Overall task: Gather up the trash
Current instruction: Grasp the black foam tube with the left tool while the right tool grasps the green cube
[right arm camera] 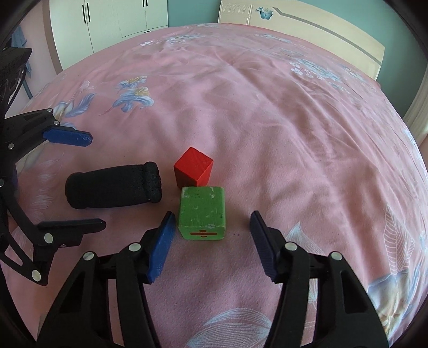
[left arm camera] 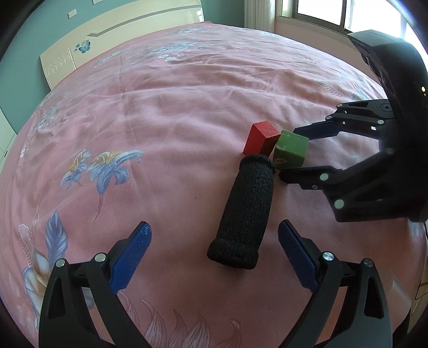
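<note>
A black knitted roll [left arm camera: 242,211] lies on the pink bedspread [left arm camera: 160,120], with a red block [left arm camera: 260,137] and a green block [left arm camera: 291,148] at its far end. My left gripper [left arm camera: 214,238] is open, its fingers on either side of the roll's near end. My right gripper [left arm camera: 294,154] is open around the green block. In the right wrist view the green block [right arm camera: 202,212] sits just ahead of my open right gripper [right arm camera: 212,224], the red block [right arm camera: 194,167] behind it, the roll [right arm camera: 115,186] to the left, between the fingers of my left gripper [right arm camera: 95,180].
A cream headboard [left arm camera: 120,34] runs along the bed's far side. A window [left arm camera: 334,13] is at the upper right. White wardrobes [right arm camera: 112,18] stand beyond the bed [right arm camera: 267,107] in the right wrist view.
</note>
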Available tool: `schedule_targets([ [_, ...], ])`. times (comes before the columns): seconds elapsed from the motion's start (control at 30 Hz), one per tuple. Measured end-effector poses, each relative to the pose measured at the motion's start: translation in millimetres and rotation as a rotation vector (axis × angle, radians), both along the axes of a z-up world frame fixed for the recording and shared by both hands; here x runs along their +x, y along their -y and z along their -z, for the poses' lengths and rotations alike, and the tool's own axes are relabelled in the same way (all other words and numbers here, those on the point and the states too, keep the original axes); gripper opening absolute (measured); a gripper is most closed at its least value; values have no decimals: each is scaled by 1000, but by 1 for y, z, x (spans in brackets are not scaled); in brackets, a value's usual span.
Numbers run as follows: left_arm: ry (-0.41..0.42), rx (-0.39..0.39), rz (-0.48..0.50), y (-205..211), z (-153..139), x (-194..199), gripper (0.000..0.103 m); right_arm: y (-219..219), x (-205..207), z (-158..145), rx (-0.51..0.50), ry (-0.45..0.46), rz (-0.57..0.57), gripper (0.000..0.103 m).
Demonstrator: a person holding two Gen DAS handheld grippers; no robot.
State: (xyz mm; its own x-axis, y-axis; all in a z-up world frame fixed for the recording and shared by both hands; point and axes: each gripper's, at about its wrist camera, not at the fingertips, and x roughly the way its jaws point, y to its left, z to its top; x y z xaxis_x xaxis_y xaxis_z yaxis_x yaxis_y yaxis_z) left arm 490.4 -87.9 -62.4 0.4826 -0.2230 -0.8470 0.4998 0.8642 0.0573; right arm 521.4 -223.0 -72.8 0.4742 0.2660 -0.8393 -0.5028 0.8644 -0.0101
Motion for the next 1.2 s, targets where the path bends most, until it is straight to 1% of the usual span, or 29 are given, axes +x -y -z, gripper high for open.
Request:
schedule_targets([
  [0.03,-10,-3,8,1,1,1,78,0,1,0,-1,-4,-2,55],
  [0.07,-20,-2,12,2,2,3,74,-1,3,1,0,-6,-5,54],
  [0.17,-26,-1,29,5,4,5,68,-2,4,2,-3,-9,-20,53],
  [0.2,-32,-8,38,6,5,6,63,-3,5,2,-6,-10,-25,52],
  [0.23,-34,-10,44,6,5,6,61,-3,6,2,-9,-10,-31,52],
  [0.33,-40,-7,49,7,6,8,58,-4,8,4,-11,-16,-40,52],
  [0.37,-44,-9,50,7,7,10,57,-5,9,4,-11,-15,-47,51],
  [0.43,-51,-13,59,8,7,10,50,-5,10,5,-13,-19,-53,49],
  [0.47,-54,-15,59,8,7,10,49,-5,10,5,-15,-19,-58,47],
  [0.53,-59,-16,68,9,7,10,43,-5,10,5,-16,-23,-62,44],
  [0.57,-58,-16,69,9,7,10,42,-6,9,4,-14,-24,-68,40],
  [0.7,-59,-19,67,9,7,10,41,-6,9,4,-14,-27,-75,35],
  [0.73,-59,-19,68,9,7,9,41,-6,9,4,-14,-29,-75,32],
  [0.93,-54,-16,63,7,5,7,40,-6,6,4,-29,-23,-81,32],
  [1.07,-53,-16,61,4,3,5,40,-3,3,2,-6,-35,-85,32],
  [1.13,-46,-9,56,1,1,3,40,-2,-1,0,-19,-28,-91,32],
  [1.2,-44,-7,57,-2,0,1,40,-1,-7,-4,8,-28,-108,32],
])
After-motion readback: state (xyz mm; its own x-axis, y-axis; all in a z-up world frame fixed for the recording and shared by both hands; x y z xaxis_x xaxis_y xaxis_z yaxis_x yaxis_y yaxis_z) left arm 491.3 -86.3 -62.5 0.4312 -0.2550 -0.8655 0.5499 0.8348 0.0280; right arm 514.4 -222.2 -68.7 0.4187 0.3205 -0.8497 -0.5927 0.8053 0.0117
